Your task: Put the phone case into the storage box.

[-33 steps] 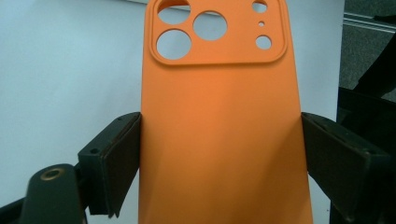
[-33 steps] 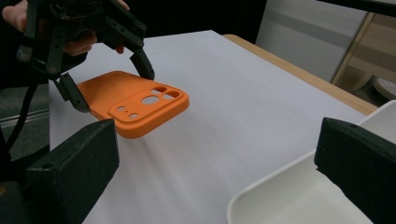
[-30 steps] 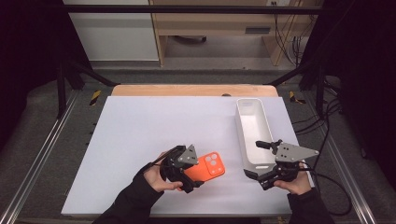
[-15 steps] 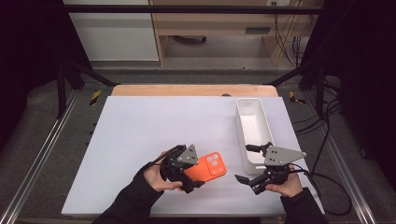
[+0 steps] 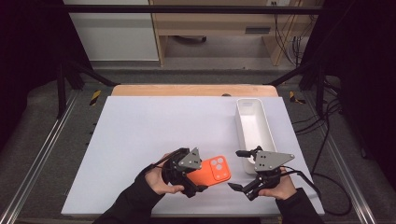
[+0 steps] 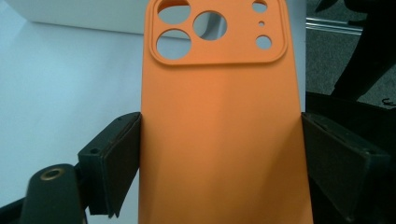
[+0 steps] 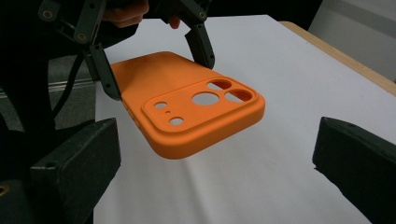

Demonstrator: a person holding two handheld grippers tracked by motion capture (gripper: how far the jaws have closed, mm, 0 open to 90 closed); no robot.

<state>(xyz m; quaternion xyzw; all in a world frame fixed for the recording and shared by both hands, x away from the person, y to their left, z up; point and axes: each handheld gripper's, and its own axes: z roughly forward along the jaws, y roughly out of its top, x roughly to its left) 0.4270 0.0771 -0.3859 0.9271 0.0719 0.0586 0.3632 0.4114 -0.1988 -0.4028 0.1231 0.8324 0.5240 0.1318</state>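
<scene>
While the orange case is gripped by its long edges between the jaws of the left gripper, it is held near the front edge of the white table, its camera-cutout end pointing toward the right gripper. In the right gripper view the case is seen raised off the table, back face up, the left gripper's jaws pressing on both sides. The right gripper's jaws are spread wide with nothing between them, though they have just been closing slightly; they are aimed at the case's free end. A white tray lies just beyond the right gripper.
</scene>
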